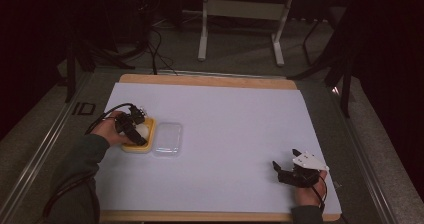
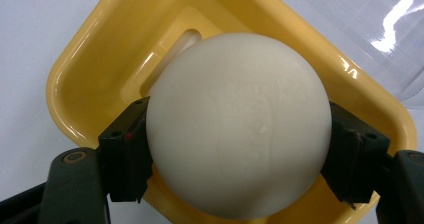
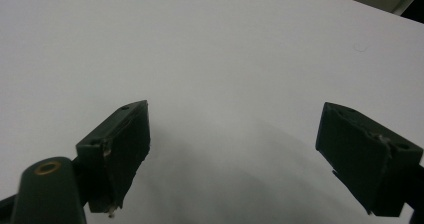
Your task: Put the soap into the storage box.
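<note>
the white ball (image 2: 239,124) sits pinched between the left gripper (image 1: 134,126) fingers (image 2: 125,156), one pad on each side of it, right over the yellow tray (image 2: 95,59) just beyond the fingertips. a clear plastic lid (image 1: 168,139) lies touching the tray's far side on the white-covered table (image 1: 225,114). well apart, the right gripper (image 1: 289,171) holds its fingers (image 3: 117,144) spread wide above bare sheet, nothing between them.
</note>
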`<action>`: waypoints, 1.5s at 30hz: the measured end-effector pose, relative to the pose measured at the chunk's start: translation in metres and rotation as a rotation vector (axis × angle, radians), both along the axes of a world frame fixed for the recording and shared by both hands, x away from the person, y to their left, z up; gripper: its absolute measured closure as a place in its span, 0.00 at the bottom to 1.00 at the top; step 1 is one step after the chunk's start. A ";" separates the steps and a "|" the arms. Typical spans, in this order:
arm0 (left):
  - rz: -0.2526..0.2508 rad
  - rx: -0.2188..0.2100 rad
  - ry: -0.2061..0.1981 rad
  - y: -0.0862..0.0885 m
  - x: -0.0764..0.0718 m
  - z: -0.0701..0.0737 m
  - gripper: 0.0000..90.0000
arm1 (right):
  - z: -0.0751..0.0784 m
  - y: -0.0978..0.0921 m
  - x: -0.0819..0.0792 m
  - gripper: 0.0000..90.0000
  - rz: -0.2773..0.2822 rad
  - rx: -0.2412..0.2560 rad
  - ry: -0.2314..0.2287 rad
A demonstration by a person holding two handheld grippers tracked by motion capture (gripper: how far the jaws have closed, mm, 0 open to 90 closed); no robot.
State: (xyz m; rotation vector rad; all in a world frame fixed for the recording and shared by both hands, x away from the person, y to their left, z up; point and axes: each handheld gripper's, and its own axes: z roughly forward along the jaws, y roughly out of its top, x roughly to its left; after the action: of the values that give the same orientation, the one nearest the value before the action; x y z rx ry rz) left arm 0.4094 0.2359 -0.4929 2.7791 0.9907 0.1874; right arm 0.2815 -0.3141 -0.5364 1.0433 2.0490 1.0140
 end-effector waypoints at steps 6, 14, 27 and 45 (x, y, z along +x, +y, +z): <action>0.026 -0.014 0.021 0.001 0.001 -0.001 0.28 | 0.000 0.000 0.000 0.16 0.000 -0.001 0.000; 0.032 -0.025 0.013 0.000 0.000 -0.004 0.23 | 0.000 0.000 0.000 0.16 0.000 -0.002 0.001; 0.020 -0.006 -0.005 -0.001 0.000 -0.002 0.20 | 0.000 0.000 0.000 0.16 0.000 -0.001 0.000; 0.013 0.014 -0.083 -0.003 -0.005 0.017 0.10 | 0.000 0.000 0.000 0.16 0.001 -0.002 0.000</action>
State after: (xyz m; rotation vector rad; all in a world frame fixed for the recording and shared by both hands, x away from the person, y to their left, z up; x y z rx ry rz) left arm 0.4049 0.2327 -0.4757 2.7532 0.9905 0.3100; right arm 0.2812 -0.3138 -0.5364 1.0412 2.0503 1.0129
